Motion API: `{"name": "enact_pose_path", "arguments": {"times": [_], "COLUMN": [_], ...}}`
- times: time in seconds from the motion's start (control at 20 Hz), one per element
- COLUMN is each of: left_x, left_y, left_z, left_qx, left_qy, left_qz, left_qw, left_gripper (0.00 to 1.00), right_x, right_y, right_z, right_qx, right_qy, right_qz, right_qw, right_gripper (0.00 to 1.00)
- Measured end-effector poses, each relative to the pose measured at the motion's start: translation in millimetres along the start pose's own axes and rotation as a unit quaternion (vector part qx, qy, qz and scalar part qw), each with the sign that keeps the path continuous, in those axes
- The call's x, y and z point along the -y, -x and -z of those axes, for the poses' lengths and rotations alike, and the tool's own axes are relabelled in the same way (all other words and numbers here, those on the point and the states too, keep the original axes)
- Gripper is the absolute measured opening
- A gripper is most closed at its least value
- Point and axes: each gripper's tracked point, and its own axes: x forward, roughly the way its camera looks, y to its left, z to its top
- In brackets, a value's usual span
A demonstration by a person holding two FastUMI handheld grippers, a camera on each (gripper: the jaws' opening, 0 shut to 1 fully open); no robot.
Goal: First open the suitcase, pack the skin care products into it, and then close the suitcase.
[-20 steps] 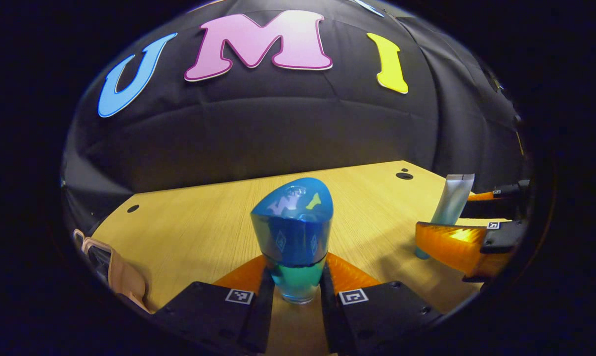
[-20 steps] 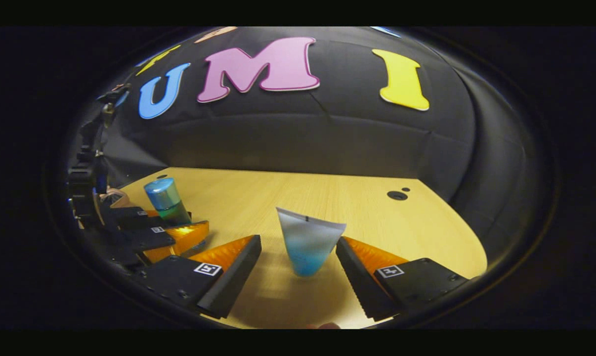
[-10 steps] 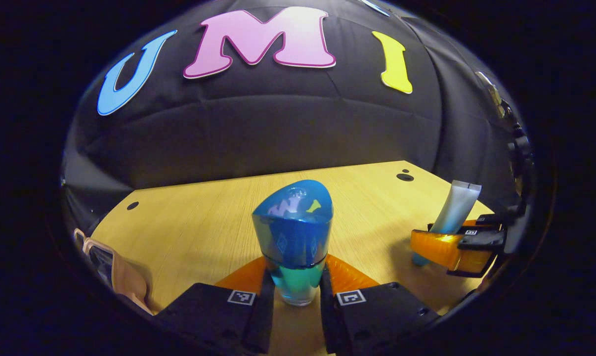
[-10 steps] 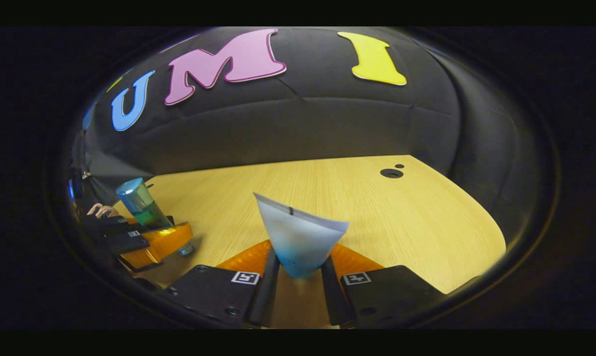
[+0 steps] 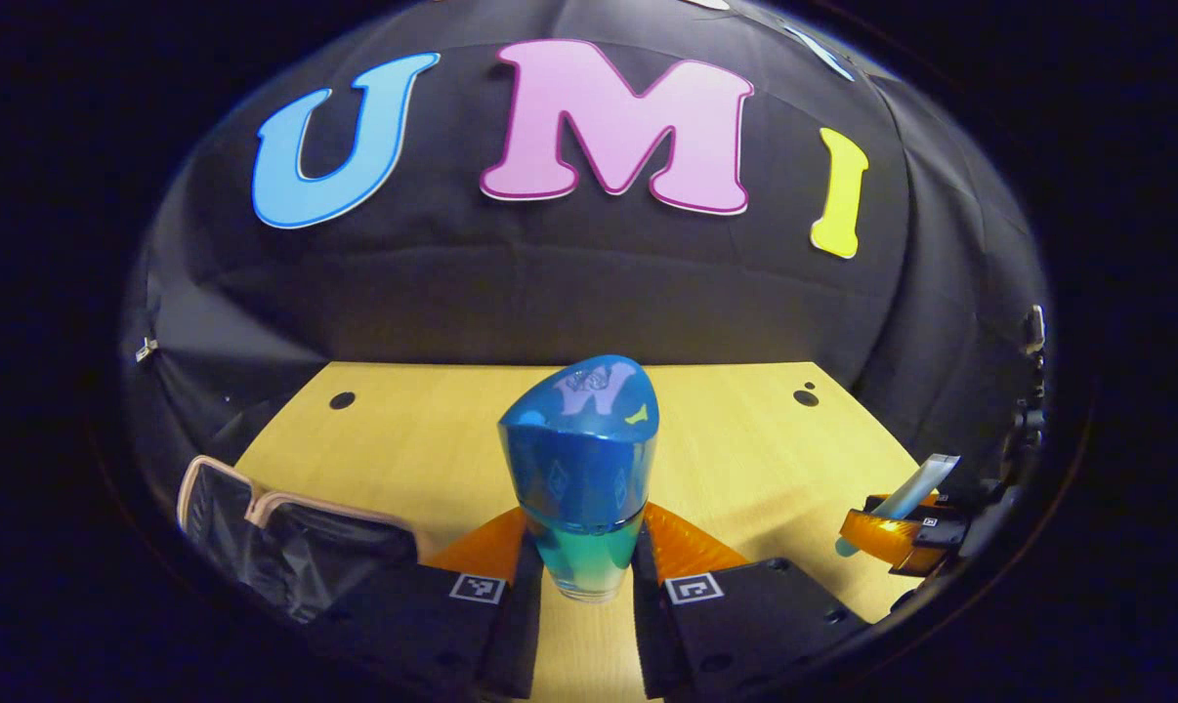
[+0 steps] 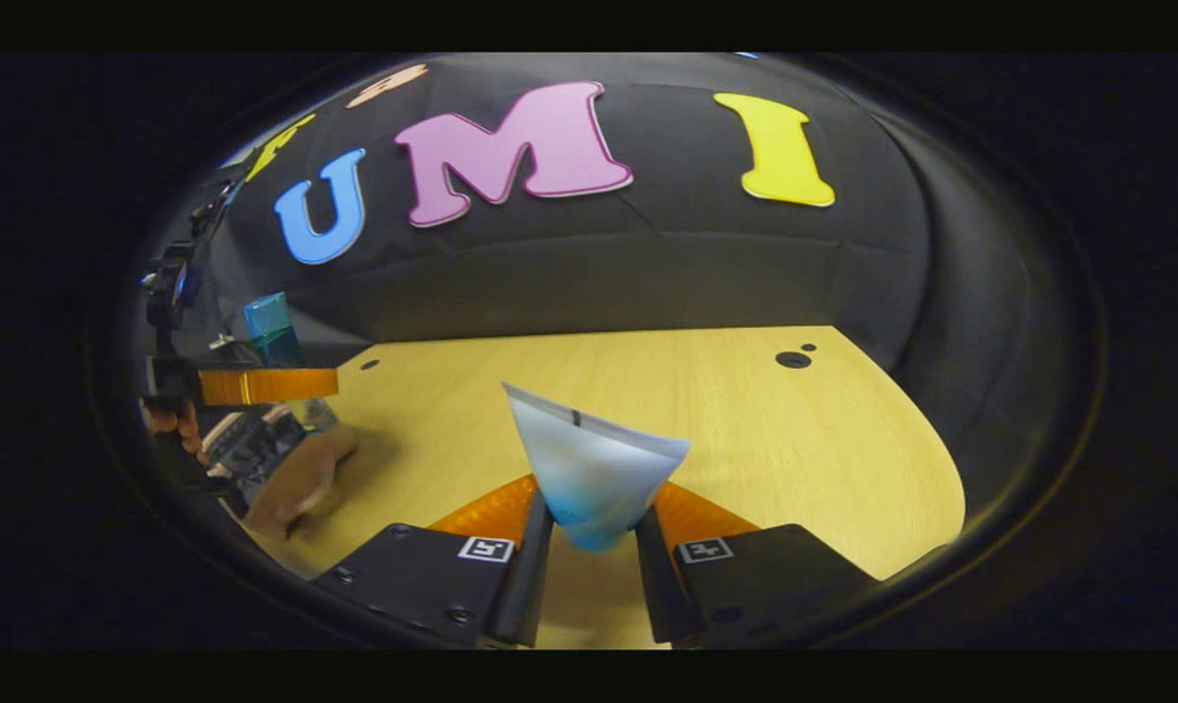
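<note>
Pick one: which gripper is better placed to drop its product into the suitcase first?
Left, probably. The left gripper is shut on the blue bottle, with the open suitcase right beside it. The right gripper, shut on the tube, sits farther across the table.

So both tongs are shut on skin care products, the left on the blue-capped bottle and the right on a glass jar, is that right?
Not quite. The right tongs are shut on a pale squeeze tube, not a glass jar, as the right gripper view shows. The left tongs are indeed shut on the blue-capped bottle.
</note>
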Motion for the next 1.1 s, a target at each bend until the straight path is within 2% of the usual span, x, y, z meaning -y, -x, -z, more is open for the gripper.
{"name": "enact_pose_path", "arguments": {"times": [0.05, 0.2, 0.25, 0.35, 0.4, 0.5, 0.55, 0.7, 0.85, 0.9, 1.05, 1.1], "left_x": [-22.5, -99.7, -119.5, -151.4, -165.6, -191.5, -198.8, -192.1, -191.6, -195.9, -197.7, -194.4], "left_y": [21.8, 63.3, 71.1, 86.6, 86.6, 81.5, 79.2, 61.3, 56.0, 51.6, 45.9, 43.5], "left_z": [8.4, 35.2, 46.5, 71.5, 82.8, 106.4, 115.2, 136.0, 157.8, 170.0, 191.4, 198.2], "left_qx": [-0.018, -0.076, -0.099, -0.146, -0.166, -0.211, -0.229, -0.292, -0.34, -0.364, -0.41, -0.425], "left_qy": [0.002, -0.008, 0.002, 0.037, 0.046, 0.049, 0.048, 0.035, 0.058, 0.063, 0.037, 0.035], "left_qz": [-0.007, -0.058, -0.065, -0.071, -0.074, -0.089, -0.096, -0.096, -0.084, -0.087, -0.095, -0.092], "left_qw": [1.0, 0.995, 0.993, 0.986, 0.982, 0.972, 0.967, 0.951, 0.935, 0.925, 0.906, 0.9], "left_gripper": [0.45, 0.45, 0.48, 0.45, 0.48, 0.45, 0.41, 0.45, 0.45, 0.45, 0.45, 0.49], "right_x": [-20.0, -72.4, -90.2, -125.7, -141.0, -174.1, -189.5, -226.8, -249.1, -256.9, -277.0, -282.5], "right_y": [8.6, 24.7, 29.2, 38.0, 39.8, 46.0, 50.0, 55.0, 52.9, 51.2, 46.6, 45.3], "right_z": [-4.2, -18.7, -22.8, -33.6, -36.0, -35.5, -34.7, -22.6, -1.6, 5.1, 18.8, 20.7], "right_qx": [0.001, 0.015, 0.017, 0.028, 0.03, 0.025, 0.023, 0.0, -0.041, -0.056, -0.09, -0.096], "right_qy": [0.002, 0.012, 0.006, 0.007, 0.017, 0.034, 0.041, 0.048, 0.048, 0.051, 0.048, 0.041], "right_qz": [-0.017, -0.05, -0.06, -0.078, -0.086, -0.103, -0.114, -0.142, -0.148, -0.15, -0.162, -0.163], "right_qw": [1.0, 0.999, 0.998, 0.997, 0.996, 0.994, 0.992, 0.989, 0.987, 0.986, 0.982, 0.981], "right_gripper": [0.46, 0.46, 0.45, 0.46, 0.46, 0.46, 0.46, 0.45, 0.46, 0.46, 0.46, 0.46]}}
